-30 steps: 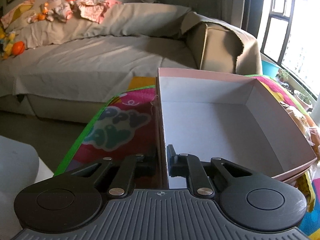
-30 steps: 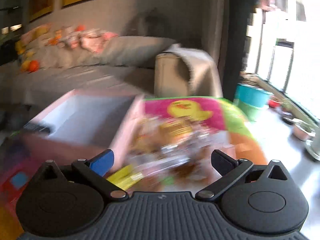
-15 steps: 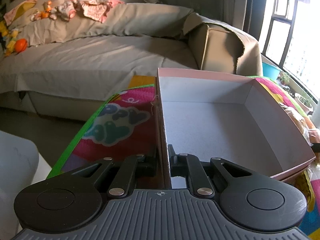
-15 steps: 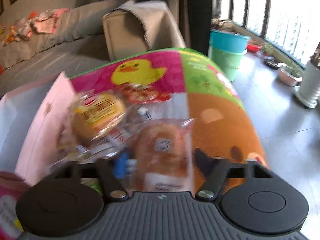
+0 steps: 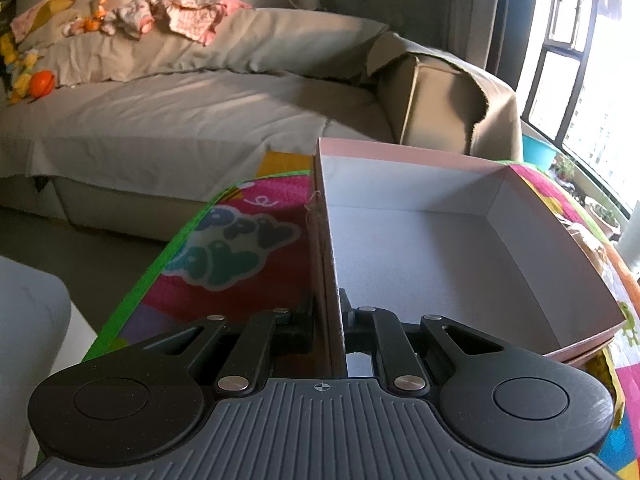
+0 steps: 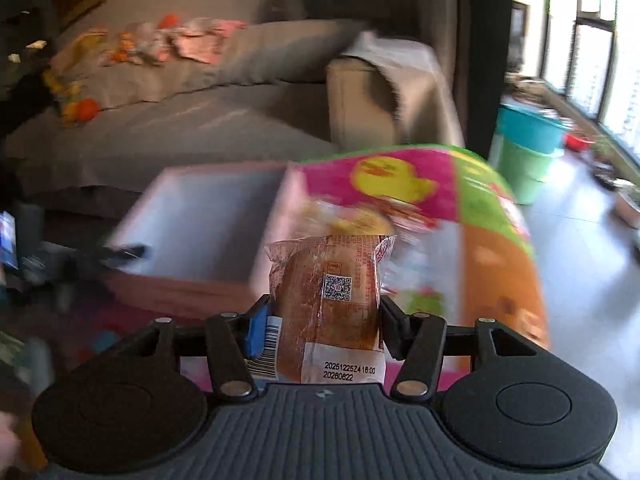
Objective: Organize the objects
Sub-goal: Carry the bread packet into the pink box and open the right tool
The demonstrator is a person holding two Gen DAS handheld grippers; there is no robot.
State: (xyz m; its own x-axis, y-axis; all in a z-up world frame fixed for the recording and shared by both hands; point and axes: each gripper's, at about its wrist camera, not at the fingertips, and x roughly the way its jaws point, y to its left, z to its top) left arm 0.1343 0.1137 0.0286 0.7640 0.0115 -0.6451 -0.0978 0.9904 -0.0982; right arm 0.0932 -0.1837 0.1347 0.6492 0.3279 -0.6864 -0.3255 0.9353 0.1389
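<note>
An empty pink box (image 5: 520, 300) with a white inside lies on a colourful play mat (image 5: 248, 240). My left gripper (image 5: 330, 320) is shut on the box's near left wall, one finger inside and one outside. In the right wrist view my right gripper (image 6: 320, 312) is shut on a wrapped bun (image 6: 328, 300) in a clear packet with a QR code, held upright above the mat. The pink box (image 6: 200, 216) shows to the left beyond it, and more wrapped snacks (image 6: 360, 216) lie blurred on the mat behind the bun.
A grey sofa (image 5: 180, 120) with clothes and toys on its back stands behind the mat. Teal and green buckets (image 6: 528, 148) stand on the tiled floor by the window at the right. A white object (image 5: 28, 320) sits at the left edge.
My right gripper dropped onto the snack pile, closed on the wrapped bun and lifted it off the mat. The left gripper kept its hold on the box wall without moving.
</note>
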